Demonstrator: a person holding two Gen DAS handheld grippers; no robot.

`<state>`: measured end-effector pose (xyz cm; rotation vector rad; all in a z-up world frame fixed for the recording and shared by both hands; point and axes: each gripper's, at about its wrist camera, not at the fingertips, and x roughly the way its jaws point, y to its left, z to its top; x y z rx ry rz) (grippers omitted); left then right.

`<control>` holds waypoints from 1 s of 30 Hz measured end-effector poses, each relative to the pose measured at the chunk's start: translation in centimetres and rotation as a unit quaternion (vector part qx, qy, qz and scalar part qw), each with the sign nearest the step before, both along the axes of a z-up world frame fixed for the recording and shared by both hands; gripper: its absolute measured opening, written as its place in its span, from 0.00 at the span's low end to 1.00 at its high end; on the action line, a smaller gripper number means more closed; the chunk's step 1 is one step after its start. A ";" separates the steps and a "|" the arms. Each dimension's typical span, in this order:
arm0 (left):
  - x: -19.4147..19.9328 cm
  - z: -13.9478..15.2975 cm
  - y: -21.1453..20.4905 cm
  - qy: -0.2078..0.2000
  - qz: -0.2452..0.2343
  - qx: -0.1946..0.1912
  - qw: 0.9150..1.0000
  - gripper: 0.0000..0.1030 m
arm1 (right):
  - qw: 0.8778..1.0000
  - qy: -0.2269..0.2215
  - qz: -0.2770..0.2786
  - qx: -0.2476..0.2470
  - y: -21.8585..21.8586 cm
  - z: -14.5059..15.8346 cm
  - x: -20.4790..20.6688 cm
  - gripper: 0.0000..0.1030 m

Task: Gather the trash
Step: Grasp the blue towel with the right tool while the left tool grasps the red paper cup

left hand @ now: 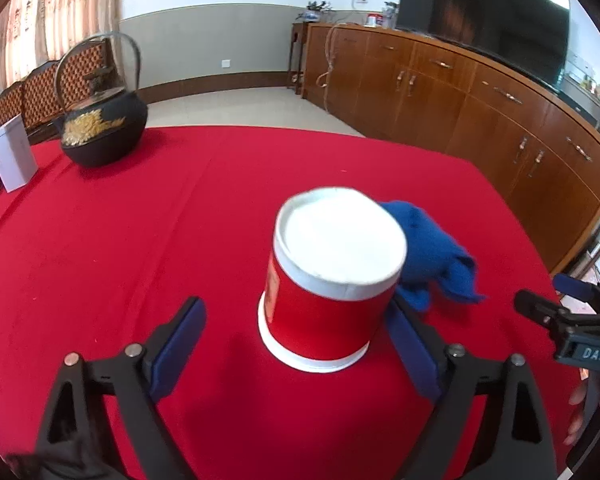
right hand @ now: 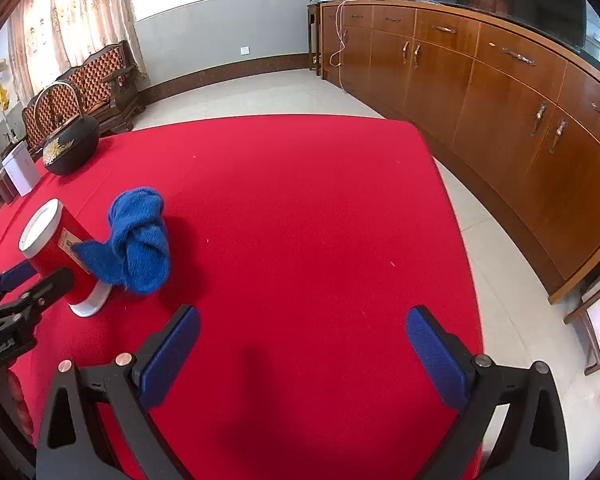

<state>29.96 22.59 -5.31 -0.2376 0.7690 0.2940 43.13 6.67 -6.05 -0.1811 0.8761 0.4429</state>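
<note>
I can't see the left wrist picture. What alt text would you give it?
An open left gripper straddles an upside-down red paper cup on a red tablecloth, with a crumpled blue cloth just behind the cup. A black teapot and white box sit far left; wooden cabinets line the right wall.

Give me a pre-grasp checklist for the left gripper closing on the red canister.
1. Left gripper open: ok.
2. Red canister between its fingers: ok, though off-centre, nearer one finger.
3. Canister upright on red tablecloth: ok.
4. Blue cloth clear of canister: not ok, touching its side.
5. Right gripper open, out of the way: ok.
6. Canister contents: cannot tell.
</note>
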 end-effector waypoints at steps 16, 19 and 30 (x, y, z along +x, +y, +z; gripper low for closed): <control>-2.0 -0.3 5.5 0.023 0.028 0.024 0.999 0.88 | 0.994 0.024 0.097 0.032 7.5 -1.0 -0.9 1.00; -1.7 -0.3 5.2 0.019 0.021 0.019 0.999 0.88 | 0.994 0.026 0.103 0.030 9.3 -1.2 -0.2 1.00; 1.8 -0.9 7.0 0.022 0.023 0.000 0.999 0.83 | 0.996 0.022 0.072 0.037 9.7 -0.6 4.2 1.00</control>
